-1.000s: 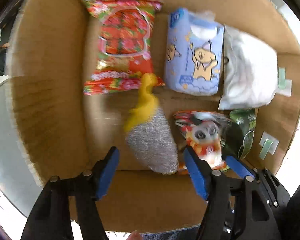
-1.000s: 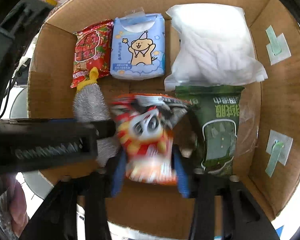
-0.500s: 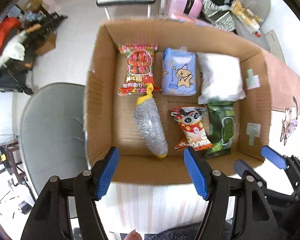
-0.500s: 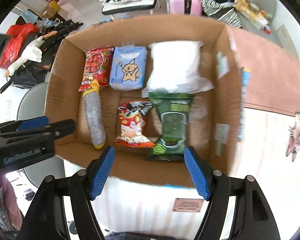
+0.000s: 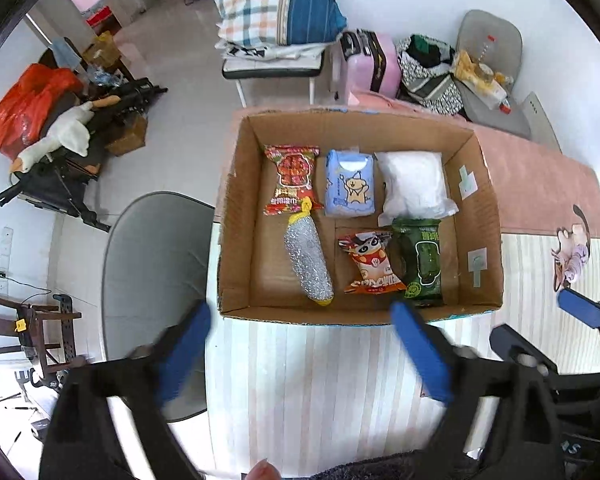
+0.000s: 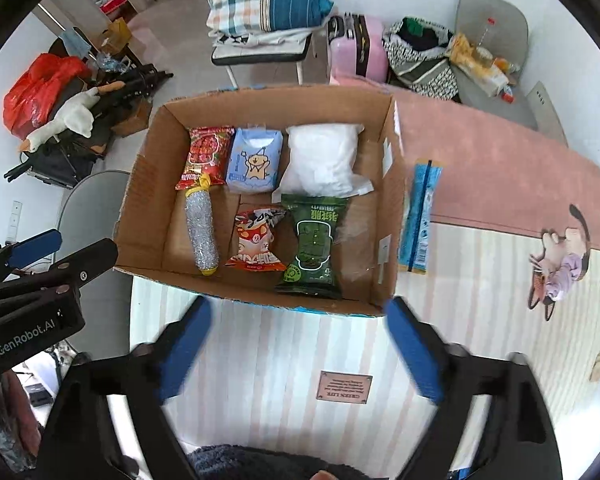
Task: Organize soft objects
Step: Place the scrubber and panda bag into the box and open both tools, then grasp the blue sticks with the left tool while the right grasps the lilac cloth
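Note:
An open cardboard box [image 5: 482,184] [image 6: 390,184] stands on the table. Inside lie a red snack pack [image 5: 293,178] [image 6: 206,157], a blue tissue pack [image 5: 350,189] [image 6: 254,160], a white bag [image 5: 415,185] [image 6: 324,160], a silver scrubber with yellow ends [image 5: 308,262] [image 6: 202,229], an orange panda snack [image 5: 373,266] [image 6: 256,241] and a green pack [image 5: 422,266] [image 6: 313,245]. My left gripper [image 5: 302,354] and right gripper [image 6: 296,346] are both open and empty, held high above the table in front of the box.
A blue flat pack [image 6: 419,216] lies on the pink-and-striped tablecloth [image 6: 492,184] right of the box. A grey chair [image 5: 152,280] stands left of the table. A chair with a plaid pillow [image 5: 276,4], a pink suitcase [image 5: 370,60] and floor clutter are beyond.
Both grippers have pulled up and back out of the box. The right gripper let go of the orange panda snack, which now lies in the box beside the scrubber.

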Demonstrator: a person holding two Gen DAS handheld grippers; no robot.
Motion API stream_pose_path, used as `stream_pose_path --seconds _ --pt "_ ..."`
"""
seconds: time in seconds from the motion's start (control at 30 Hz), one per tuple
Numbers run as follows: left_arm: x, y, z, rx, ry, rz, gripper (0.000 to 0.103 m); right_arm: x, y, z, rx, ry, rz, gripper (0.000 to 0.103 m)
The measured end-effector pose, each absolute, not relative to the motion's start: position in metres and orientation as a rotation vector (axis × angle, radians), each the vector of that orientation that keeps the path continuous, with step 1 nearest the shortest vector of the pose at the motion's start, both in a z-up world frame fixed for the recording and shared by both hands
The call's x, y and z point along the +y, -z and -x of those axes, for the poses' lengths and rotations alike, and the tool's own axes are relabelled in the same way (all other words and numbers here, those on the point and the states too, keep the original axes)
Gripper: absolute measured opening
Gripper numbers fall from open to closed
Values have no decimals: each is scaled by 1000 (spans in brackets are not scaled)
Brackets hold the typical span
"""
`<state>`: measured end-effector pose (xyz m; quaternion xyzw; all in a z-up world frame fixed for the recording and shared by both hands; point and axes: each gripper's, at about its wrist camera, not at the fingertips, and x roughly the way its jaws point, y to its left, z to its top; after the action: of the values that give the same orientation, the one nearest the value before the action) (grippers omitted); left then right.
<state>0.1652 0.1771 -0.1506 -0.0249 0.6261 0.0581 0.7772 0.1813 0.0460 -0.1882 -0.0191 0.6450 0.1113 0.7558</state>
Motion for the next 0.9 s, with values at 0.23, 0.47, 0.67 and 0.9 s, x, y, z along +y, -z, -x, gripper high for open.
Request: stream_pose_path --seconds 0.23,0.47,0.67,0.9 --pt "167 132 -153 1296 -156 50 100 34 169 -169 1355 -239 38 103" --pt "138 112 -160 1242 -154 30 100 6 158 -162 1331 -249 -39 103" --pt "56 115 -201 1247 -50 -51 100 -87 152 -162 1271 -99 -143 103" --pt "-76 179 -285 1417 159 -226 100 -244 185 -182 1339 154 -271 103"
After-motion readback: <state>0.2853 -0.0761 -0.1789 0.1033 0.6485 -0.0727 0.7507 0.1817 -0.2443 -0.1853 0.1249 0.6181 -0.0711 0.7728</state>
